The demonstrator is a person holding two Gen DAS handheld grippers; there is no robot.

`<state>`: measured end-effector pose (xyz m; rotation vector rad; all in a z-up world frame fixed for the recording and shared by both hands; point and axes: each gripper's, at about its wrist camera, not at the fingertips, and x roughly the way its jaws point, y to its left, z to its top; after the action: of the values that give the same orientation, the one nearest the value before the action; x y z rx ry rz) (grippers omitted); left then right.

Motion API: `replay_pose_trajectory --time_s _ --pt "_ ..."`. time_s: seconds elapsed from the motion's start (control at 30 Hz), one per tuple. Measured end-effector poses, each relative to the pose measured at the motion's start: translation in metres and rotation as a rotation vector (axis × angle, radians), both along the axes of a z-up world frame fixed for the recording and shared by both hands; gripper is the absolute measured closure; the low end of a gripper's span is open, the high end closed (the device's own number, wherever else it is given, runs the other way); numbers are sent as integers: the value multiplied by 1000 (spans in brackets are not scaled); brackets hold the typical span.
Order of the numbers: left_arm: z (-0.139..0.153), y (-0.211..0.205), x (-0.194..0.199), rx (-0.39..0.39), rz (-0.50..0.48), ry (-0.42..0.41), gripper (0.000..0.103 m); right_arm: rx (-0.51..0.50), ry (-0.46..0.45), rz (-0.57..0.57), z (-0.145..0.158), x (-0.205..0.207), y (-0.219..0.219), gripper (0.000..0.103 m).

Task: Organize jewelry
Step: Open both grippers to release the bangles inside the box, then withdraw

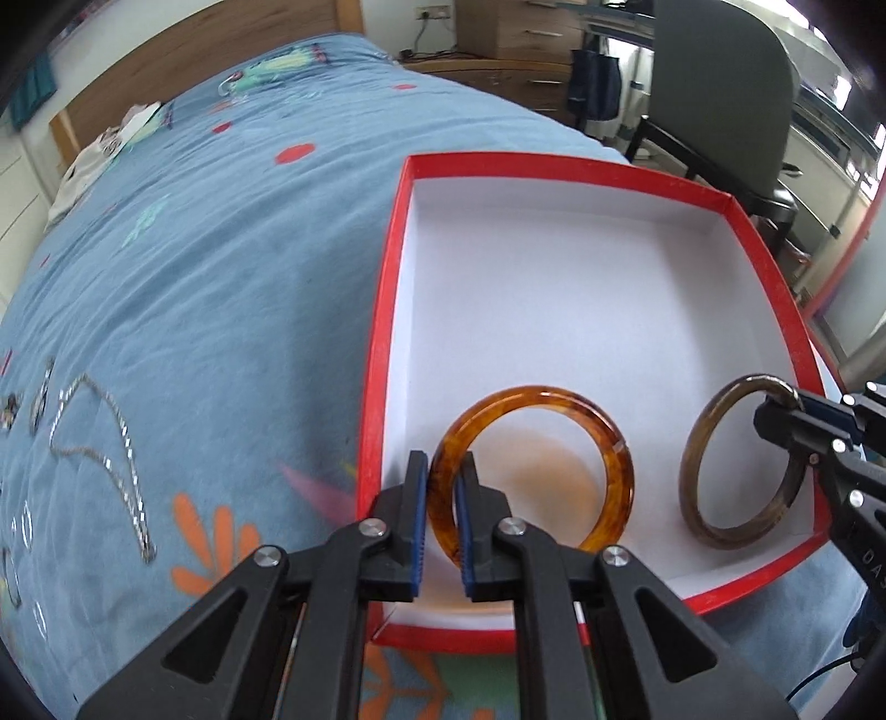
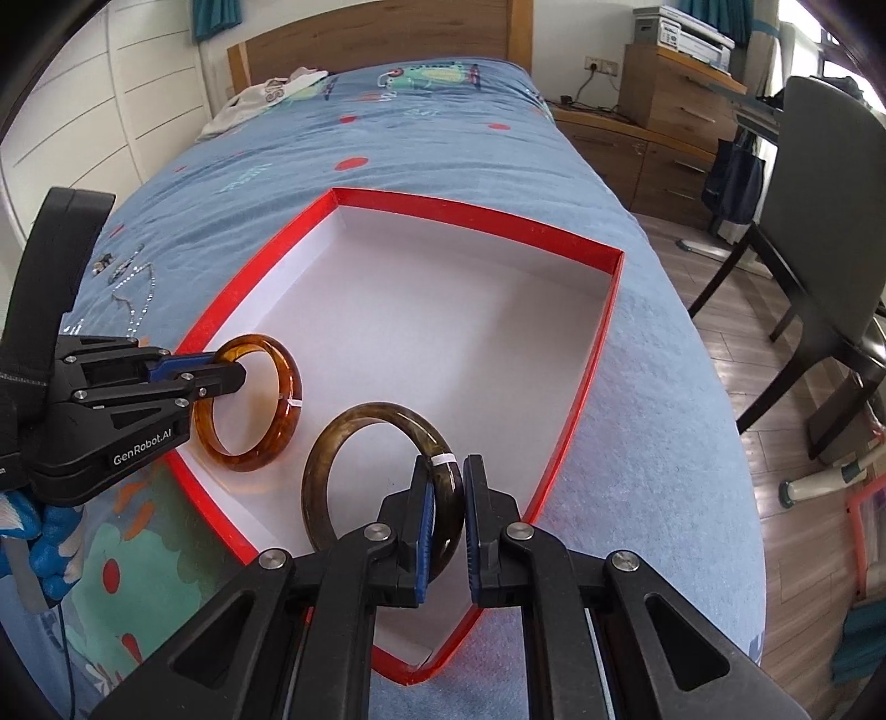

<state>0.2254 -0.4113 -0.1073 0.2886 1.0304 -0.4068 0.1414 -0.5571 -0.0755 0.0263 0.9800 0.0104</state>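
Note:
A red box with a white inside (image 1: 554, 310) (image 2: 576, 387) lies on the blue bedspread. My left gripper (image 1: 443, 471) (image 2: 232, 371) is shut on an amber bangle (image 1: 609, 443) (image 2: 277, 421), which stands upright on the box floor near the front left. My right gripper (image 2: 446, 471) (image 1: 781, 410) has its fingers around the rim of a dark brown bangle (image 2: 354, 432) (image 1: 703, 443), upright at the box's front right; a small gap shows at the right pad. A silver chain (image 1: 122, 443) (image 2: 133, 288) and small jewelry pieces lie on the bedspread left of the box.
A wooden headboard (image 2: 376, 39) stands at the far end of the bed, with a white garment (image 2: 260, 94) near it. A dark chair (image 2: 819, 221) and wooden drawers (image 2: 664, 111) stand on the right, past the bed edge.

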Motion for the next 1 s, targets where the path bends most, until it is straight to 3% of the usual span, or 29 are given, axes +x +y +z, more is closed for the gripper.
replay_pose_trajectory --time_s 0.6,0.83,1.0 --pt "-1 45 -23 3 205 74 92 43 3 177 -2 16 24 94" --pt "1 57 -31 -11 249 113 92 2 42 229 -2 20 38 93" --pt "3 57 -29 -17 261 129 92 -61 93 262 -2 21 50 86"
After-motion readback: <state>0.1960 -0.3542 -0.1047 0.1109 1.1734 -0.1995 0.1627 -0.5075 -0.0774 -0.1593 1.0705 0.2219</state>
